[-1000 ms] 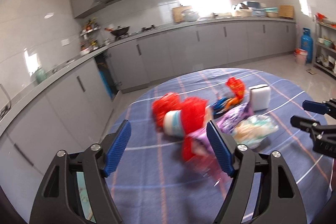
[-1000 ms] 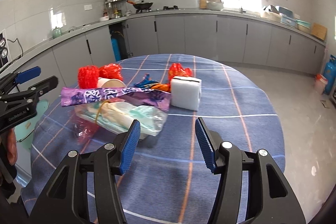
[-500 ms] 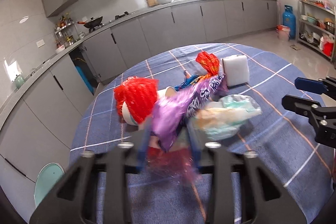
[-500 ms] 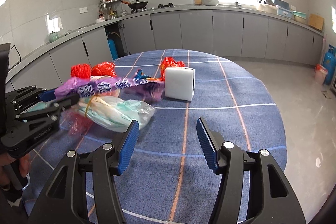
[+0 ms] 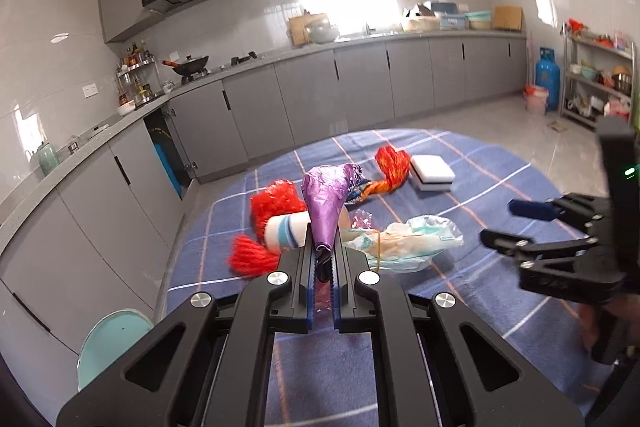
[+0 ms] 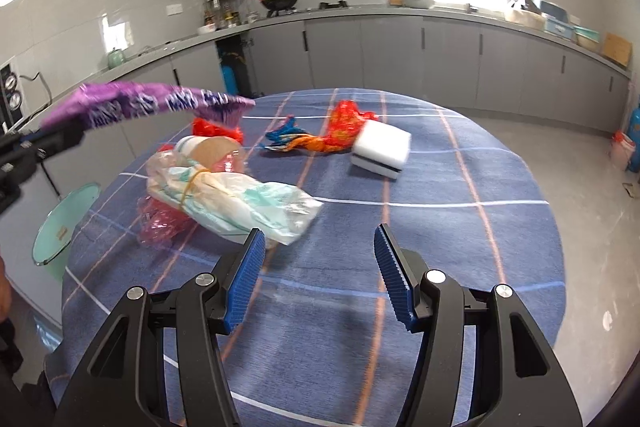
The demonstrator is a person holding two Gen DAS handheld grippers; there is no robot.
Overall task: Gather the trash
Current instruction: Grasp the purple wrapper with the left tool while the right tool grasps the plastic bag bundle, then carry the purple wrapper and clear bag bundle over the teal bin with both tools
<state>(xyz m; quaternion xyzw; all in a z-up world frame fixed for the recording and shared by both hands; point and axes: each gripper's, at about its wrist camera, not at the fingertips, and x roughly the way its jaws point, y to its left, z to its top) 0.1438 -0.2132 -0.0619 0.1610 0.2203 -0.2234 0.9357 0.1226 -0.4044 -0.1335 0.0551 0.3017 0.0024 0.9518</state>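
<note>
My left gripper (image 5: 323, 263) is shut on the end of a purple snack wrapper (image 5: 328, 203), which it holds lifted above the table; the right wrist view shows that wrapper (image 6: 148, 103) sticking out over the trash. Below it lie a paper cup (image 5: 286, 231) with red mesh (image 5: 276, 201), a clear bag of pale waste (image 6: 240, 199), a pink film (image 6: 160, 223) and an orange-blue wrapper (image 6: 320, 141). My right gripper (image 6: 320, 279) is open over bare cloth, just in front of the clear bag.
A white sponge block (image 6: 380, 149) lies past the wrappers on the round blue checked table (image 6: 460, 247). A teal stool (image 6: 64, 223) stands at the table's left. Grey cabinets (image 5: 360, 87) line the walls, and a blue gas cylinder (image 5: 547, 77) stands at the far right.
My left gripper went from open to shut on the purple wrapper and lifted it off the pile. The right gripper kept its place and opening.
</note>
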